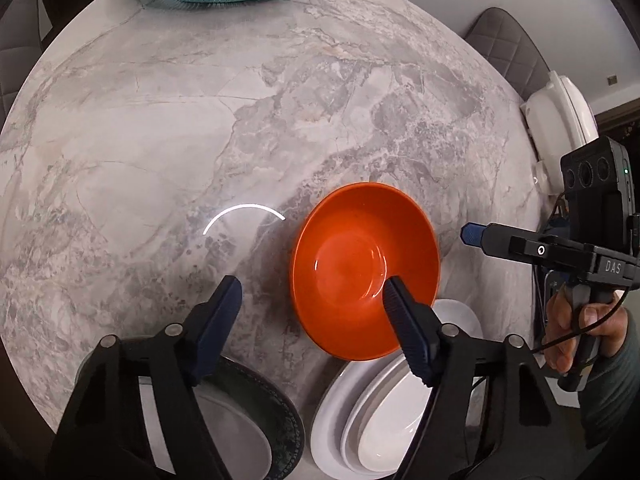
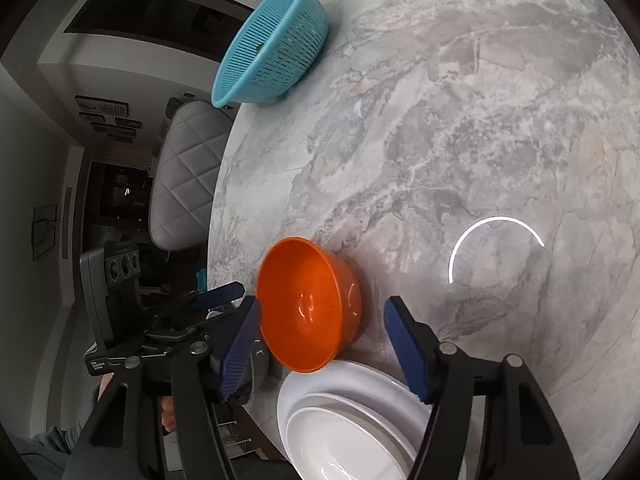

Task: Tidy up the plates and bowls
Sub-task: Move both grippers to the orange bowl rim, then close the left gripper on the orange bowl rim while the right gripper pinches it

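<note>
Orange plastic bowl sits upright on the grey marble-look table, lower middle of my left wrist view, its near rim just overlapping the stack of white plates at the bottom. My left gripper is spread wide, one finger hanging over the bowl's inside, the other over bare table, nothing pinched. My right gripper is spread too, and in its view the bowl lies between the fingers, lower centre; I can't tell if either pad touches.

My guess is the bowl is the next thing to grab. Tip: pinch the wall near the rim, one finger inside and one outside, and lift straight up so the lip doesn't drag the white plates. A dark-rimmed plate sits bottom left; the teal slotted colander is far off at the table's edge.
</note>
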Motion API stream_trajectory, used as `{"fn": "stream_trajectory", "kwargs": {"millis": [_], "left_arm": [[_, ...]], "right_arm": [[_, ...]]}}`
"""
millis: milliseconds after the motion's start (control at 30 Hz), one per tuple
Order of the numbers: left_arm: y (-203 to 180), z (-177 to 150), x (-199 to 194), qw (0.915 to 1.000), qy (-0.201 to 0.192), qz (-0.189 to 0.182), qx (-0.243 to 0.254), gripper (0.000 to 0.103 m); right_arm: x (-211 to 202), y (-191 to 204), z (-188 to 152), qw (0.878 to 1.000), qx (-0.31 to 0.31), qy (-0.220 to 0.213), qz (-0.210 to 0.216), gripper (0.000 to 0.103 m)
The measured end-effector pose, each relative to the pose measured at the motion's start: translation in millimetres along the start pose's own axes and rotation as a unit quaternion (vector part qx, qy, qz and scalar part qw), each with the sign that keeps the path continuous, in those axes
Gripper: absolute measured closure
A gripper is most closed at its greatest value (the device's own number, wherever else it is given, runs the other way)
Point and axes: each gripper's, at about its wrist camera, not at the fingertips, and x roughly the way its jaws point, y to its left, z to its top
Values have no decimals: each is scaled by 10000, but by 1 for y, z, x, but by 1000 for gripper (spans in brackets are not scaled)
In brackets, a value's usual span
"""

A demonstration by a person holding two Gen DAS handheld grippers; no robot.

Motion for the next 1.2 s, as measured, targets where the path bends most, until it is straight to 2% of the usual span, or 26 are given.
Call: {"fn": "stream_trajectory", "kwargs": {"millis": [200, 333, 500, 633, 767, 833, 1000, 1067, 1200], "left_arm": [[7, 11, 13, 9997, 208, 54, 68, 33], [12, 14, 20, 9994, 332, -42, 58, 43], [12, 13, 27, 9988, 467, -83, 75, 45], [15, 12, 33, 9985, 516, -156, 43, 66], [14, 13, 38, 9983, 526, -236, 44, 67], [14, 13, 40, 9982, 548, -247, 40, 71], [14, 9, 42, 9978, 599, -264, 59, 72], [14, 9, 44, 9977, 610, -280, 49, 79], [12, 10, 47, 9978, 591, -283, 61, 90]], "right_arm": [[15, -9, -3, 9998, 6, 187, -15, 47], [27, -6, -4, 9993, -62, 349, -67, 52], [34, -5, -4, 9990, -87, 416, -148, 53], [38, -5, -4, 9988, -57, 445, -188, 56], [39, -6, -6, 9983, -41, 523, -234, 58], [41, -7, -6, 9983, -27, 534, -249, 59], [47, -7, -7, 9977, 31, 607, -287, 66], [48, -7, -9, 9976, 24, 629, -279, 70], [51, -6, -8, 9974, 28, 658, -307, 84]]}}
